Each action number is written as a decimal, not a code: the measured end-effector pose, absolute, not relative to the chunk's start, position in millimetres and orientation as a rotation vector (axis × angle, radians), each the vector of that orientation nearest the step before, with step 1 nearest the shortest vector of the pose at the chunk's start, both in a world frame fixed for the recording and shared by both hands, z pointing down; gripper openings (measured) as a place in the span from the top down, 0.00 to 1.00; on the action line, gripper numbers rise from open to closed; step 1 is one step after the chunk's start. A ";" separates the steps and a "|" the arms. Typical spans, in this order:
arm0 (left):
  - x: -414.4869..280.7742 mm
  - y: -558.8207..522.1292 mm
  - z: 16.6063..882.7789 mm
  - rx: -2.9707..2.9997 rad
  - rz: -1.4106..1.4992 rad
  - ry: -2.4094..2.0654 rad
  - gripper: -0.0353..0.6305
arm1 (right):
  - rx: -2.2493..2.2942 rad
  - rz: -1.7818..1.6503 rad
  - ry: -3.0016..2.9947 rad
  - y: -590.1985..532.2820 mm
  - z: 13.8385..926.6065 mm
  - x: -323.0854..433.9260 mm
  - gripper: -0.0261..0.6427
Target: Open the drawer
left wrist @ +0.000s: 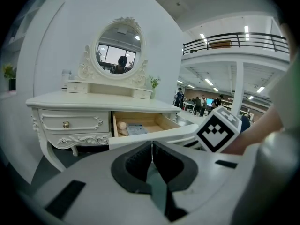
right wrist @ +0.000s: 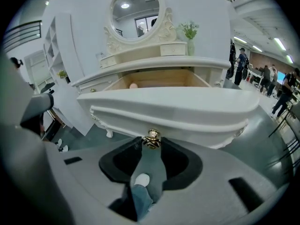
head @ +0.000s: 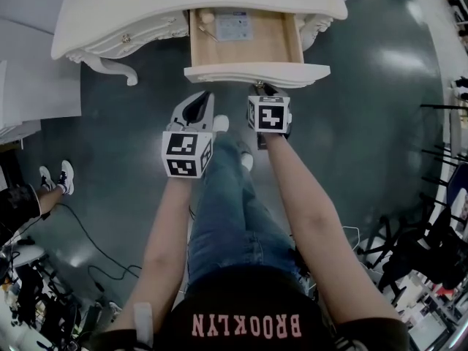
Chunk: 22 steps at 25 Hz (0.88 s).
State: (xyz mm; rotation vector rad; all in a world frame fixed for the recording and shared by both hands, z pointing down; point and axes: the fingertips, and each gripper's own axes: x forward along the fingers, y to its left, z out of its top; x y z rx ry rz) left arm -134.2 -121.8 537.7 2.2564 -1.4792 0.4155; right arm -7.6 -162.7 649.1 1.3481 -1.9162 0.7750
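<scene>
At the top of the head view, the white table stands on a dark floor. Its middle drawer is pulled well out from under the top, its wooden inside showing. A small pale round thing lies in the drawer's upper left corner, with a printed card just to its right. The right claw reaches up to the lower edge of the drawer front. In the right gripper view its two jaws are closed on the brass knob at the middle of that front, one pad on each side. The left claw hangs just left of the right one, below the drawer front and apart from it; in the left gripper view its jaws are pressed together with nothing between them. An oval mirror rises at the back of the table, and a small vase of green sprigs stands at its right. Below the claws show the person's jeans and one white shoe.
</scene>
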 end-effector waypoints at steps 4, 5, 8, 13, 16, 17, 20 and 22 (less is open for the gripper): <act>-134.0 -116.5 529.8 2.261 0.406 -1.486 0.94 | 1.343 0.795 -1.897 -161.5 641.0 -5.8 0.78; -133.1 -115.5 527.4 2.266 0.405 -1.488 0.94 | 1.345 0.791 -1.905 -161.0 637.2 -5.6 0.79; -129.7 -113.8 521.8 2.284 0.410 -1.484 0.94 | 1.354 0.777 -1.924 -158.2 626.2 -2.9 0.81; -125.8 -114.2 509.2 2.299 0.413 -1.493 0.94 | 1.359 0.769 -1.936 -144.6 606.0 3.6 0.92; -119.7 -113.7 494.8 2.319 0.404 -1.505 0.94 | 1.342 0.778 -1.995 -136.9 586.9 5.8 0.96; -117.8 -113.2 490.0 2.327 0.403 -1.508 0.94 | 1.343 0.788 -2.019 -135.7 579.7 6.7 0.96; -113.5 -109.9 477.1 2.348 0.405 -1.515 0.94 | 1.351 0.797 -2.074 -133.4 558.0 13.1 0.96; -110.5 -107.0 470.8 2.358 0.410 -1.512 0.94 | 1.348 0.794 -2.105 -130.8 543.3 17.5 0.96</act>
